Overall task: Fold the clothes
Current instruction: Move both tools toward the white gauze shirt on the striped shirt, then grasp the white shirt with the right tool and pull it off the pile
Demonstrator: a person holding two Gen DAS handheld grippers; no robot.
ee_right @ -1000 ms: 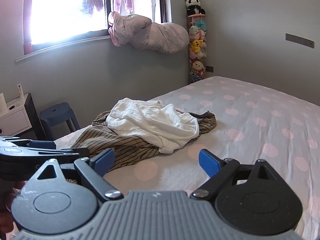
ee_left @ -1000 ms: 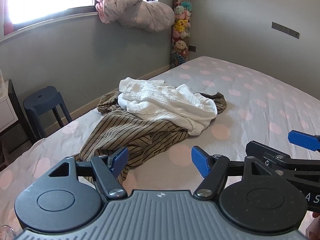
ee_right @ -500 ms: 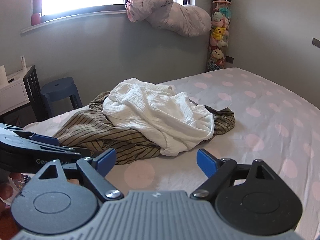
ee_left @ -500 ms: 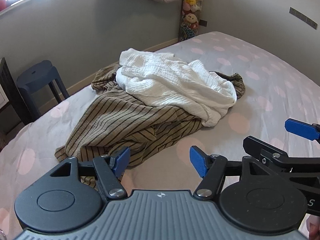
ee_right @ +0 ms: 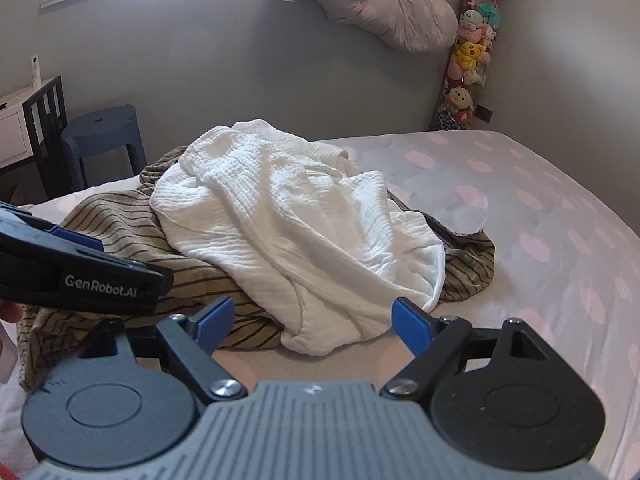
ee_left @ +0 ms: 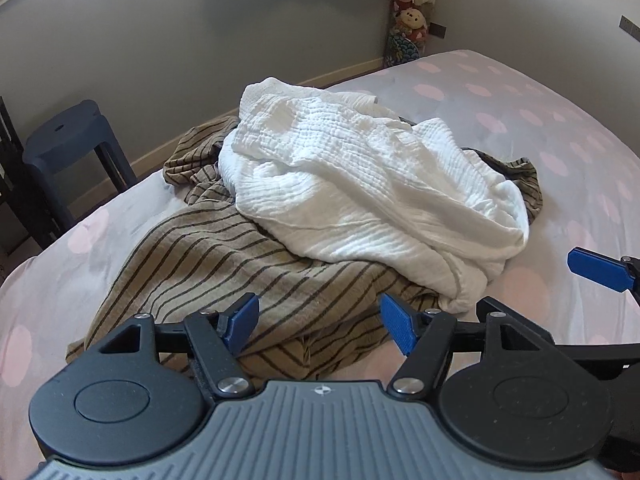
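Hovering wide open and empty, left gripper [ee_left: 319, 322] and right gripper [ee_right: 311, 322] face a crumpled white crinkle-cotton garment [ee_left: 372, 196] at twelve o'clock atop the tan striped cloth [ee_left: 224, 264].

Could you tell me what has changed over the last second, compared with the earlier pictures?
Both tools have come forward and down toward the pile: the left tool now hovers over the striped garment, the right tool near the white garment. Nothing was taken hold of; both remain open. The clothes lie unmoved on the bed.
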